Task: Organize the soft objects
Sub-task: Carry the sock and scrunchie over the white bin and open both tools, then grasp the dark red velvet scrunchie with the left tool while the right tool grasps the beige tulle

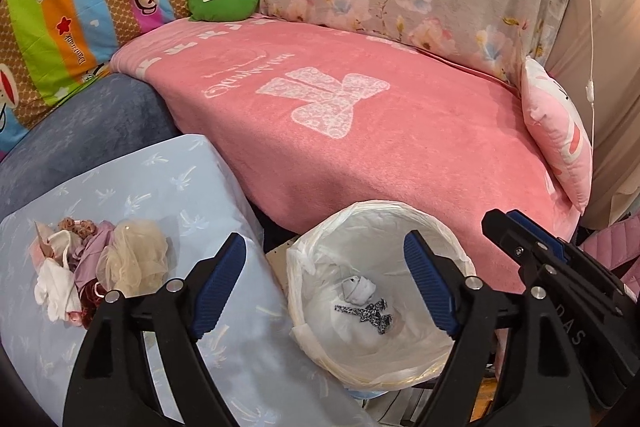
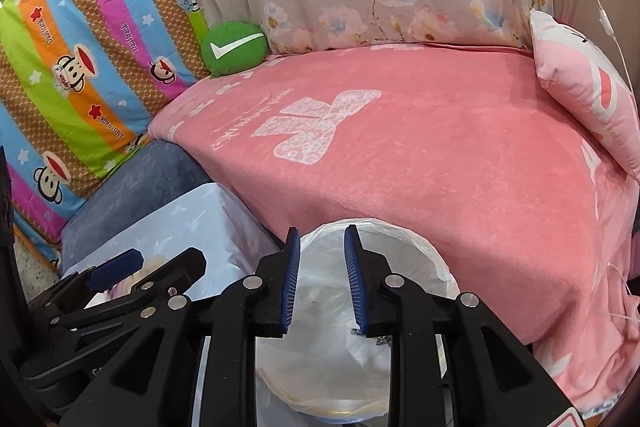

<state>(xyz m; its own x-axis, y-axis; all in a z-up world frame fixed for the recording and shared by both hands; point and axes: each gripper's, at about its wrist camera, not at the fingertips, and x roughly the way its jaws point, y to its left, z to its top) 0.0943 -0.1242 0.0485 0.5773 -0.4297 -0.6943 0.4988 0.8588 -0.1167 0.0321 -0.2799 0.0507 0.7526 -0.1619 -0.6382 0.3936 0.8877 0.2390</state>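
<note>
Both grippers hang over the lined bin (image 1: 376, 291). The left gripper (image 1: 326, 287) gapes wide and empty; the right gripper (image 2: 322, 279) stands slightly parted, nothing between its pads. Below them lie a white bundle (image 1: 357, 289) and a spotted bow (image 1: 370, 313). Left of the left gripper, the pile of soft bits (image 1: 96, 267) waits: light, limp, squashy, probably best pinched at a bunched fold.

Left gripper (image 1: 326, 283) hangs wide open over lined bin (image 1: 304, 267); white sock (image 1: 357, 289) lies inside, soft pile (image 1: 100, 271) at 9 o'clock.
</note>
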